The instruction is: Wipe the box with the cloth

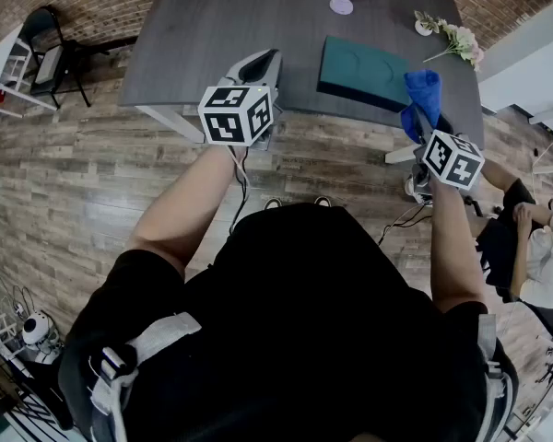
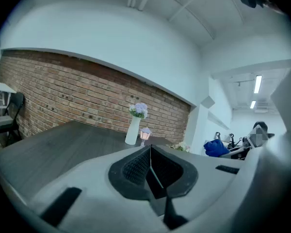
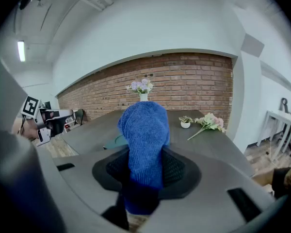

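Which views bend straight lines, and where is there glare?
Left gripper view: strong fisheye, the brick wall curves, corners black, the lamp glares. Right gripper view: same curving, cloth sharp. Head view: milder bending, box sharp, even light.

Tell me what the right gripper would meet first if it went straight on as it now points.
Probably the teal box on the table: the right gripper, shut on the blue cloth, points towards it. The cloth would touch first; height is unclear.

Between the jaws of the right tool (image 3: 145, 171), a blue cloth (image 3: 144, 135) upright; grey table (image 3: 92, 132), flowers (image 3: 208, 123) beyond.
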